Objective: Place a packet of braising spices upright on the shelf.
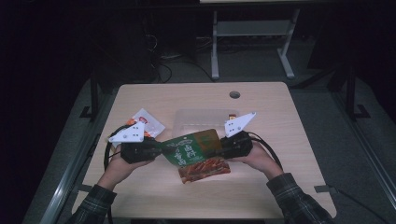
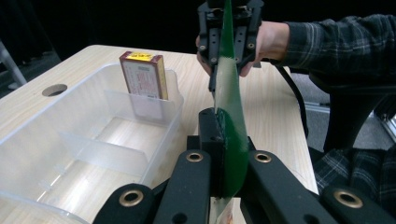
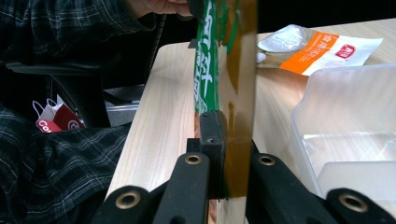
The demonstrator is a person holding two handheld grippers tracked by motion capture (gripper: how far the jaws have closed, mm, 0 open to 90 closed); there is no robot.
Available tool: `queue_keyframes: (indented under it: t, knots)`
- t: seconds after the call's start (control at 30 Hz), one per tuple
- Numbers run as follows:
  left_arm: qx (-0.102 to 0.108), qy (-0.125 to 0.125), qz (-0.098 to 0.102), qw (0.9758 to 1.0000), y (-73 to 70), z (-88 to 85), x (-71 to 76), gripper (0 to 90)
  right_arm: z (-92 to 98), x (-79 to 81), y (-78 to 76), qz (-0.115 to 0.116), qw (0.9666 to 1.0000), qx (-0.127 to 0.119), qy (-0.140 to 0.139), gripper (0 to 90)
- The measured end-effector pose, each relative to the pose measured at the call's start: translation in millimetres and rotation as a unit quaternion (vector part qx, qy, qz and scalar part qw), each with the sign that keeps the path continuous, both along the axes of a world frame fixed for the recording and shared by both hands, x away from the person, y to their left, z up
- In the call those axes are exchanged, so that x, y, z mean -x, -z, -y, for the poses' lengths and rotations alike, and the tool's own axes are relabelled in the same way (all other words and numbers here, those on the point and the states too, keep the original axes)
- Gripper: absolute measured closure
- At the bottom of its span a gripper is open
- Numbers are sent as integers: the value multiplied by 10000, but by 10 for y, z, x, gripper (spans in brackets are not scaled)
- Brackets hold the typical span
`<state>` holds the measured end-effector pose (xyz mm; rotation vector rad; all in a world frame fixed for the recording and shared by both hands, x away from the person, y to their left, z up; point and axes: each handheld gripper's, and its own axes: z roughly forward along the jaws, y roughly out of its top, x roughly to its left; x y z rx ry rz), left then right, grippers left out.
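Green and brown foil, that's the snack packet point(image 1: 196, 156), and it's hanging in the air between the two grippers, just above the light wood table point(image 1: 261, 186). In the high view the left gripper point(image 1: 159, 150) is pinching the packet's edge at about 9 o'clock and the right gripper point(image 1: 215, 150) is pinching the opposite edge at about 3 o'clock, so the packet is stretching flat-ish between them with its reddish lower part pointing down toward 6 o'clock.

In the left gripper view the jaws are pressed together on the green edge of the packet point(image 2: 231, 135), and the other gripper point(image 2: 229, 44) is showing up at 12 o'clock, clamping the far end. In the right gripper view it's the same deal: the jaws are squeezing the packet point(image 3: 233, 140) edge-on, with white print running up the green side.

The clear plastic bin point(image 1: 201, 120) is sitting on the table right behind the packet, at about 12 o'clock from it. It's got dividers inside, and a small red and yellow box point(image 2: 142, 79) is standing upright against its far wall. An orange and white sachet point(image 1: 147, 123) is lying flat on the table at roughly 10 o'clock from the packet, just beside the left gripper's grey plate. It might be touching a clear wrapper next to it, but it's too dim to be sure.
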<state>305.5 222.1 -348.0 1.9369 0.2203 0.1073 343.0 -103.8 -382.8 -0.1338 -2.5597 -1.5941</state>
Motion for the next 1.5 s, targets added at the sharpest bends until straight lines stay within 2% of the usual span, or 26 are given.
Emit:
queue_keyframes:
  t: [0.07,0.1,0.23,0.33,0.4,0.57,0.7,0.73,0.8,0.9,0.97,1.03,1.1,1.17,1.2,1.27,1.4,1.43,1.47,1.5]
  knots:
    - [65,-26,-45,10000,10,-10,-3,889,5,19,-17,-48,10000,-3,31,892]
    - [121,-85,-95,9998,16,-13,0,855,9,23,-27,11,10000,4,37,892]
    - [84,-327,-145,9993,61,-80,21,616,84,52,-89,-31,9998,-143,158,893]
    - [4,-531,-215,9984,122,-159,57,504,170,53,-150,-7,9989,-329,330,893]
    - [-107,-654,-280,9974,178,-197,90,438,244,55,-207,12,9978,-355,555,893]
    - [-473,-700,-412,9956,325,-210,147,334,374,49,-314,79,9926,-404,1144,893]
    - [-691,-750,-551,9933,465,-176,220,278,432,59,-412,217,9852,-493,1629,893]
    - [-775,-781,-625,9920,520,-168,255,271,441,55,-432,231,9833,-519,1730,894]
    - [-886,-765,-647,9910,578,-168,289,270,447,51,-479,302,9773,-534,2027,894]
    - [-947,-752,-748,9898,648,-180,337,267,455,36,-526,377,9707,-606,2295,894]
    - [-963,-772,-780,9893,691,-178,371,265,460,19,-571,410,9644,-671,2523,894]
    - [-1007,-763,-798,9888,725,-181,394,258,462,-3,-614,460,9554,-738,2821,894]
    - [-1038,-772,-806,9883,751,-177,406,257,461,-27,-632,493,9486,-808,3019,894]
    - [-1061,-776,-816,9880,769,-168,407,256,450,-69,-640,500,9384,-876,3304,894]
    - [-1073,-767,-810,9880,772,-164,405,256,439,-81,-638,471,9353,-906,3388,894]
    - [-1086,-760,-842,9876,779,-156,407,253,407,-118,-628,510,9286,-892,3567,894]
    - [-1149,-721,-879,9868,806,-140,406,253,334,-186,-567,461,9109,-996,3977,894]
    - [-1167,-713,-888,9866,810,-138,408,253,308,-203,-546,440,9072,-997,4062,894]
    - [-1213,-676,-853,9866,813,-136,403,253,290,-214,-533,473,9049,-985,4113,894]
    - [-1217,-671,-857,9866,814,-135,404,253,259,-223,-512,498,8999,-940,4230,894]
